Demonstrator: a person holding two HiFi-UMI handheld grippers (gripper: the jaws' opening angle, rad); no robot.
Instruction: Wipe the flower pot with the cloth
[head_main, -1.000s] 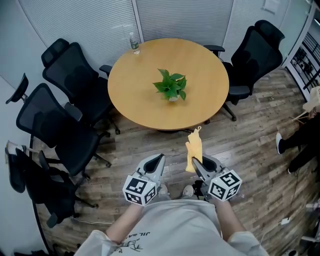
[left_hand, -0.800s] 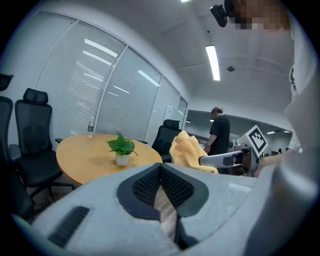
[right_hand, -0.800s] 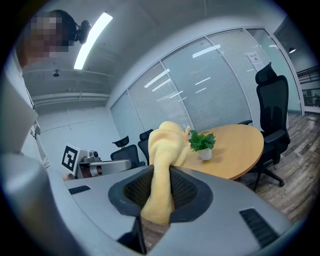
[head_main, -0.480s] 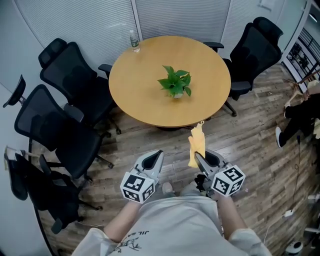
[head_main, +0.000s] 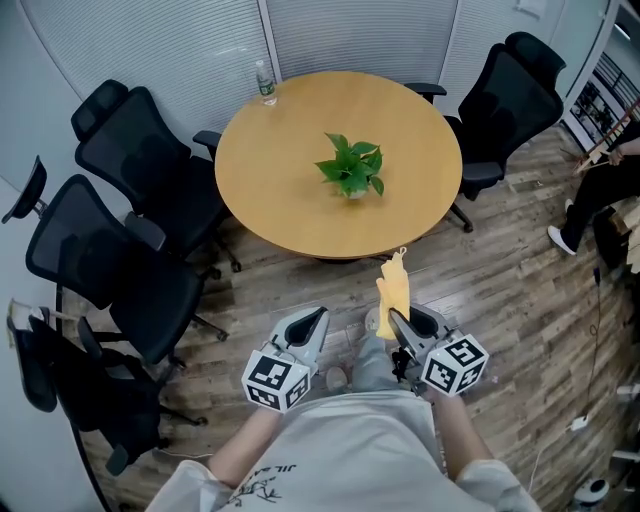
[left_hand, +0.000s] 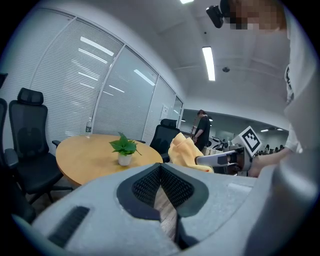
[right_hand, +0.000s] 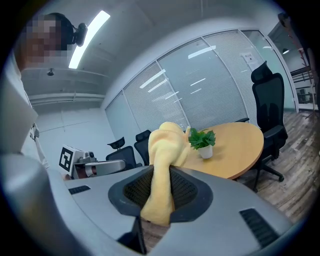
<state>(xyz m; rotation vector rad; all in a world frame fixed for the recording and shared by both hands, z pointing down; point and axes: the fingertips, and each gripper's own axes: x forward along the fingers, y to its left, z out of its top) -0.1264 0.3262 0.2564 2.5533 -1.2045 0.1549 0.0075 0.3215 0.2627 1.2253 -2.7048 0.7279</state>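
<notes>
Head view: flower pot (head_main: 349, 194) at the worktop's (head_main: 280, 160) centre, well apart from the right gripper (head_main: 392, 316) — fingers clamped on the cloth (head_main: 393, 290) — and left gripper (head_main: 322, 314), fingers together, empty; reach the near edge first, then wipe gently.

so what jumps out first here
The yellow cloth stands out, pinched upright in the right tool at the bottom centre. Beyond it a leafy flower pot sits in the middle of the round wooden table, with black office chairs around.
</notes>
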